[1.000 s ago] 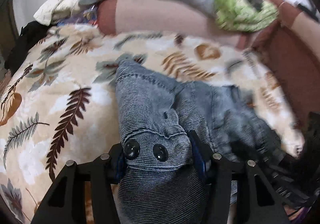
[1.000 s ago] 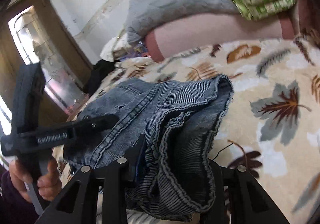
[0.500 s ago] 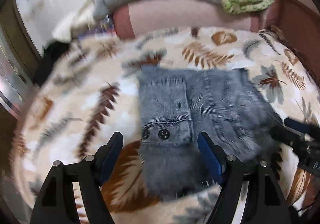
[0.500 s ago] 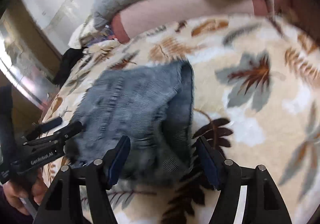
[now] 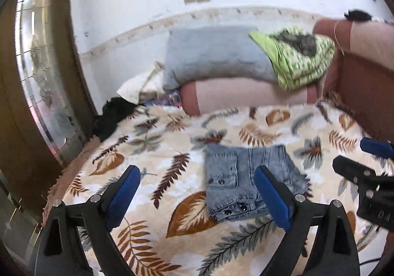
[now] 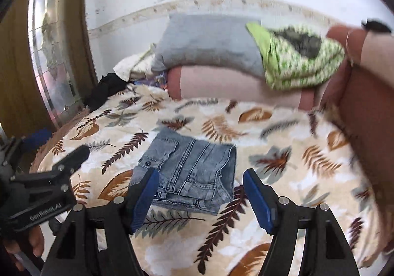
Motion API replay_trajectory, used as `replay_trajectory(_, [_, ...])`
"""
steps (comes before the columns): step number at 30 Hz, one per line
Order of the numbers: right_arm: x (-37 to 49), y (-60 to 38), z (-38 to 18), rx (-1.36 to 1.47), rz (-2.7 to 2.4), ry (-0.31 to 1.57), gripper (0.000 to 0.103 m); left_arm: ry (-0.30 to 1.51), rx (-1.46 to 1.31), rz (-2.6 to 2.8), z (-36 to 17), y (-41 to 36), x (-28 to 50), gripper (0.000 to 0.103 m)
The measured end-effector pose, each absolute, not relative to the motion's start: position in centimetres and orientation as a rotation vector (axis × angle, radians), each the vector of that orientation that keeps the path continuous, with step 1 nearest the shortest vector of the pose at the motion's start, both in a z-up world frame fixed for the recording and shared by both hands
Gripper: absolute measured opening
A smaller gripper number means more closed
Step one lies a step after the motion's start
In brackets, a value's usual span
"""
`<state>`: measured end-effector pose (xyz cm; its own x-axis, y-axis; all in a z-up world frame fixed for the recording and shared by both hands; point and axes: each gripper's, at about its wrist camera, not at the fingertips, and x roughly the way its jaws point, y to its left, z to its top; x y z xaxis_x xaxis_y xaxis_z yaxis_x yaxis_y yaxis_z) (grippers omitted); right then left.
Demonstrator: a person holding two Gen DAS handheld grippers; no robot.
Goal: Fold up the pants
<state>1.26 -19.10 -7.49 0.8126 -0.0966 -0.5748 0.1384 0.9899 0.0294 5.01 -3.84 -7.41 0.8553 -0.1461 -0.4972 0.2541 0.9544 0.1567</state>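
The pants [image 5: 248,185] lie folded small on the leafy blanket [image 5: 157,189]. The left gripper [image 5: 197,192] has just opened wide (empty), and the right gripper [image 6: 200,198] opened too. Pull both back slowly. The fold's 5 o'clock edge looks maybe bumpy; pat it flat.

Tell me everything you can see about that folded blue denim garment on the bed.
The folded blue denim pants lie flat as a compact, roughly rectangular bundle on the leaf-patterned fleece blanket. The fabric looks faded and washed, with stitched seams, a flapped pocket and dark round buttons along the near edge. Only the blanket touches them; neither tool holds them.
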Motion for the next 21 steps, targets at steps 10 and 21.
replay_trajectory(10, [-2.3,-17.1,-4.7,0.003,-0.165,0.522,0.075,0.435,0.188,-0.175,-5.1,-2.8,1.5,0.094])
replay_trajectory(21, [-2.6,-15.8,-5.3,-0.026,-0.188,0.529,0.075,0.411,0.236,-0.046,-5.6,-2.6,0.7,0.094])
